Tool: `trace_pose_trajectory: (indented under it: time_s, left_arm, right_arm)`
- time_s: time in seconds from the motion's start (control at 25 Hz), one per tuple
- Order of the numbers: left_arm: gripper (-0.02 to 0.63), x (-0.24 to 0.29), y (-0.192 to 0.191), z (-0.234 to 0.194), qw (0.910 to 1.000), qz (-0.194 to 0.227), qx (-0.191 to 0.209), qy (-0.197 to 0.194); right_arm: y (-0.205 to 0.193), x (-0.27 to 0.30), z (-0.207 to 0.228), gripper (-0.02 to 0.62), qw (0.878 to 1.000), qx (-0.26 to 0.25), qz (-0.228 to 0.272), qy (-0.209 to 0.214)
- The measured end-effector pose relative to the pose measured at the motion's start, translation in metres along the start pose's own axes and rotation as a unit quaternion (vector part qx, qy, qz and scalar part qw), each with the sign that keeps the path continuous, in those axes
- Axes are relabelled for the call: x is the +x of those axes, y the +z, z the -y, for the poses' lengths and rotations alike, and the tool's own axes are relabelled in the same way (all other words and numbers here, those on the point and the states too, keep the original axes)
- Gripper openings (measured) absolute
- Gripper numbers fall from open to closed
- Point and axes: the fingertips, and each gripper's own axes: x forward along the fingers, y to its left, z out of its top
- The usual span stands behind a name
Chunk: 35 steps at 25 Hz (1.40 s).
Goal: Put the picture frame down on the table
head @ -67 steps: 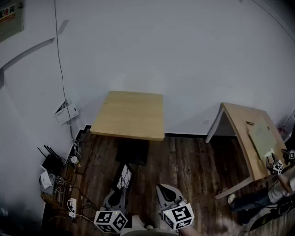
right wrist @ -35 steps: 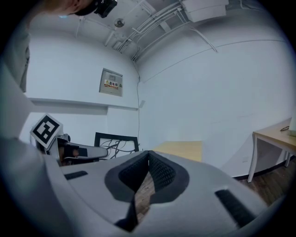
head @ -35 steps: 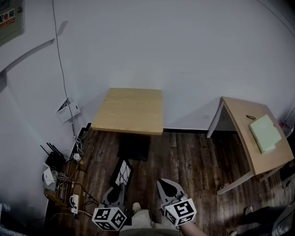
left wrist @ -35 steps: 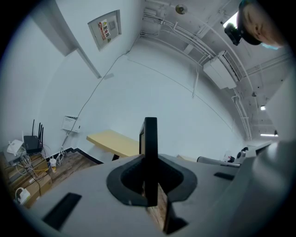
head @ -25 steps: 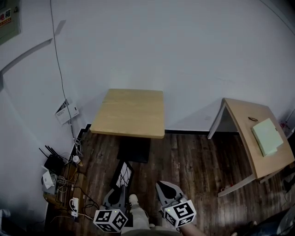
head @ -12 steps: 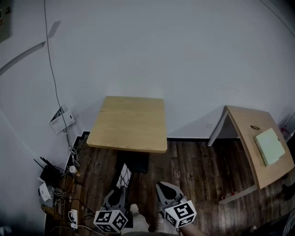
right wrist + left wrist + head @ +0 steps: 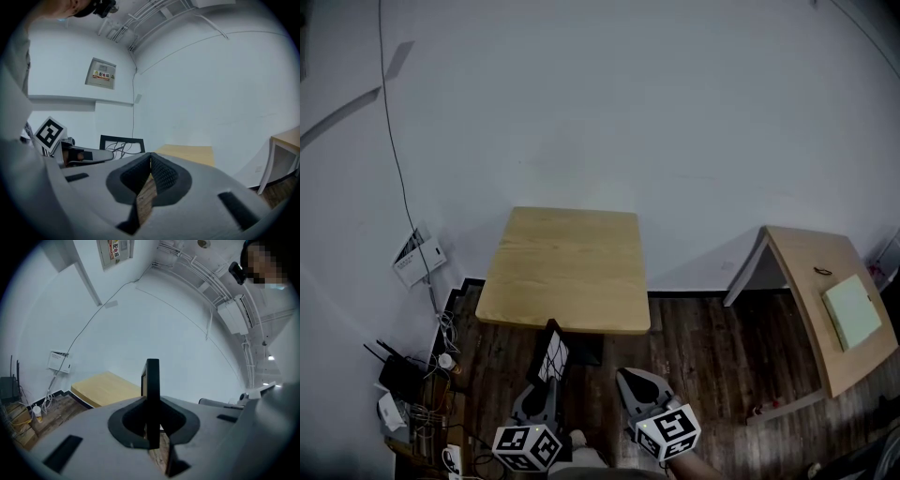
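The square wooden table (image 7: 567, 267) stands against the white wall, just ahead of both grippers. My left gripper (image 7: 546, 382) is shut on the lower edge of the black picture frame (image 7: 551, 356), which stands upright above the floor just short of the table's near edge. In the left gripper view the frame (image 7: 152, 380) shows edge-on between the jaws, with the table (image 7: 105, 387) beyond. My right gripper (image 7: 630, 380) is beside it, shut with nothing in it. The right gripper view shows its jaws closed together, the frame (image 7: 121, 142) to the left and the table (image 7: 185, 153) ahead.
A second wooden table (image 7: 811, 281) stands at the right with a pale green pad (image 7: 853, 312) on it. A router and tangled cables (image 7: 408, 389) lie on the dark wood floor at the left, below a wall box (image 7: 417, 255).
The square table has come nearer and lower in the head view as I moved toward it. Both grippers keep their pose, the left still holding the frame.
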Motion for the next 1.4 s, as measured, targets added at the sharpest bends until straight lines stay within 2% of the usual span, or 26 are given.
trace_pose_trajectory:
  time_s: [0.8, 1.4]
  left_arm:
    - [0.041, 0.092, 0.036, -0.069, 0.9998, -0.016, -0.004, -0.014]
    - [0.041, 0.135, 0.055, -0.096, 0.9998, -0.012, -0.017, -0.002]
  right_arm:
    - [0.017, 0.122, 0.023, 0.0, 1.0, 0.0, 0.001, -0.006]
    - [0.022, 0.163, 0.043, 0.0, 1.0, 0.007, -0.009, -0.011]
